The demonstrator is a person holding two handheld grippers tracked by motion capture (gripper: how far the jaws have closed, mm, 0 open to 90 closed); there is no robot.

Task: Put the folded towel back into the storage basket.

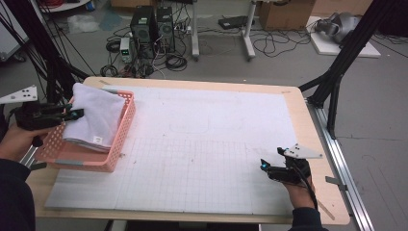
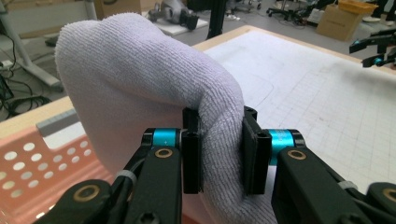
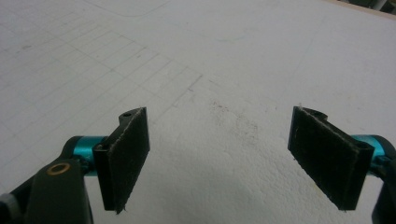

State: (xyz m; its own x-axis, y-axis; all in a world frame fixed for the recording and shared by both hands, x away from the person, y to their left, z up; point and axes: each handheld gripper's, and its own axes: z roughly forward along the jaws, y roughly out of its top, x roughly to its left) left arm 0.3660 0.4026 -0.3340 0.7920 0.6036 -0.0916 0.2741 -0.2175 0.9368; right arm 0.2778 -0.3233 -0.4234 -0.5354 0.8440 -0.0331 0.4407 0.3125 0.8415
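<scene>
A folded white towel (image 1: 94, 115) lies tilted in the pink perforated basket (image 1: 122, 127) at the table's left, its far end resting over the basket's rim. My left gripper (image 1: 72, 114) comes in from the left and is shut on a thick fold of the towel (image 2: 140, 79); the black pads (image 2: 192, 154) press into the cloth from both sides. Over the white gridded mat, near the front right of the table, my right gripper (image 1: 265, 165) stands open, with nothing between its pads (image 3: 126, 158) but bare mat.
The white gridded mat (image 1: 207, 144) covers most of the wooden table (image 1: 192, 84). Black frame posts (image 1: 337, 72) stand at the right back corner and at the left. Cables, computer cases and boxes lie on the floor behind the table.
</scene>
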